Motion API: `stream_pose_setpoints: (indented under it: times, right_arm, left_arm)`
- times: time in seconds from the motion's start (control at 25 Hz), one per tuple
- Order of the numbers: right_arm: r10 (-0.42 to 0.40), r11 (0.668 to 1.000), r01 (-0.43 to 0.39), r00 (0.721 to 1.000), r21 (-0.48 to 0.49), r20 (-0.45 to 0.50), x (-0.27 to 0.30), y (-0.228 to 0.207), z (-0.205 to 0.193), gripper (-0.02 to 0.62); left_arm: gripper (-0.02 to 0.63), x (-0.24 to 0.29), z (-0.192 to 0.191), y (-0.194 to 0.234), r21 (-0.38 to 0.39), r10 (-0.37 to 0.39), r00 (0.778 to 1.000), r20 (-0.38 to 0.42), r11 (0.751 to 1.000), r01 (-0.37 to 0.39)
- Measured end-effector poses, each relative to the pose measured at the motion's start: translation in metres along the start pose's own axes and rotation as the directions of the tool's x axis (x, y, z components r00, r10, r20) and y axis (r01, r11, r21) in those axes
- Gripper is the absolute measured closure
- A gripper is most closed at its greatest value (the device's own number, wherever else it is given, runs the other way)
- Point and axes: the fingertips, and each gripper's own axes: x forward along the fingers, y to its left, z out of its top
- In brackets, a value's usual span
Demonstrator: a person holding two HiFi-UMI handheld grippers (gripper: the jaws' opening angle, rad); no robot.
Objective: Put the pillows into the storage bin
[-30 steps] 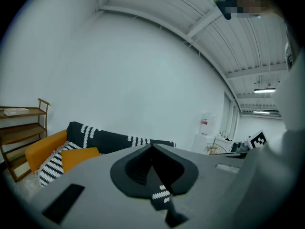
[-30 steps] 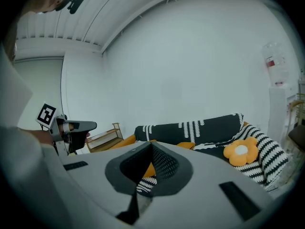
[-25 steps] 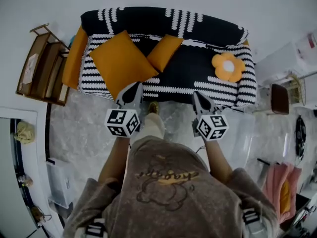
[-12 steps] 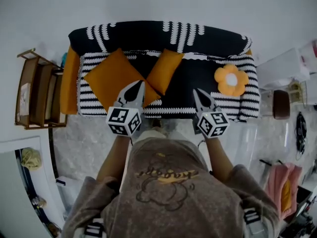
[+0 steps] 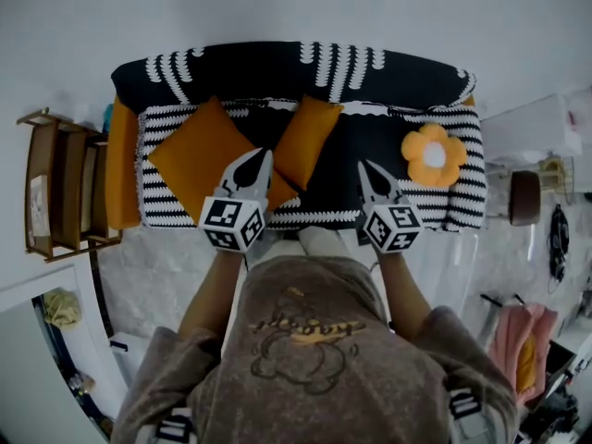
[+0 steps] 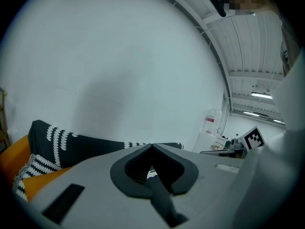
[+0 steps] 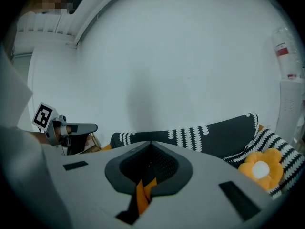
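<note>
At 12 o'clock from the person, a black fabric sofa with white scalloped stripes (image 5: 370, 141) stands against a plain pale wall (image 5: 296, 7).

1. Pillows. All three lie on the sofa seat.
   - A large orange square fabric pillow (image 5: 194, 160) occupies the left half of the seat and is turned corner-up like a diamond.
   - A smaller orange fabric pillow (image 5: 305, 137) leans on the backrest at 2 o'clock from the large one, and their edges meet.
   - An orange flower-shaped cushion with a white centre (image 5: 434, 154) lies at the right end of the seat. It is at 3 o'clock from the other two and well apart from them.

2. Left gripper (image 5: 265, 154). The jaws are fully clenched and nothing is between them. In the head view the tip overlaps the large pillow's lower right edge. The left gripper view shows the tip against the backrest and wall, clear of any fabric.

3. Right gripper (image 5: 363, 166). The jaws are pressed together and empty. The tip sits over the black seat front, between the smaller pillow at 10 o'clock and the flower cushion at 2 o'clock.

4. Surroundings. A brown wooden shelf unit (image 5: 55, 197) stands at 9 o'clock from the sofa, just beside its orange left end. Grey marbled floor (image 5: 157, 266) lies in front of the sofa.
</note>
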Motion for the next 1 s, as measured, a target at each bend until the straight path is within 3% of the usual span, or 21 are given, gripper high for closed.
stream_pose_setpoints:
  times: [0.12,0.2,0.36,0.48,0.72,1.0]
  right_arm:
    - [0.015,1.0,-0.014,0.999,0.022,-0.033,0.028,-0.013,-0.005,0.597]
    - [0.037,0.998,-0.033,0.997,0.049,-0.063,0.047,-0.021,-0.01,0.513]
    - [0.069,0.994,-0.058,0.991,0.096,-0.113,0.088,-0.041,-0.023,0.387]
    - [0.113,0.982,-0.088,0.983,0.166,-0.143,0.12,-0.054,-0.04,0.19]
    - [0.161,0.967,-0.102,0.954,0.233,-0.253,0.194,-0.088,-0.107,0.163]
    - [0.188,0.964,-0.089,0.894,0.251,-0.406,0.265,-0.129,-0.219,0.14]
  left_arm:
    - [0.6,0.026,-0.003,0.013,-0.005,-0.006,1.0,-0.022,1.0,0.006]
    - [0.583,0.044,-0.007,0.021,-0.014,-0.014,0.999,-0.042,1.0,0.013]
    - [0.363,0.084,-0.022,0.037,-0.066,-0.045,0.995,-0.092,0.997,0.039]
    - [0.277,0.113,-0.044,0.052,-0.104,-0.063,0.988,-0.142,0.993,0.048]
    - [0.232,0.179,-0.126,0.102,-0.149,-0.085,0.955,-0.284,0.988,0.044]
    - [0.227,0.254,-0.245,0.147,-0.176,-0.113,0.905,-0.41,0.983,0.043]
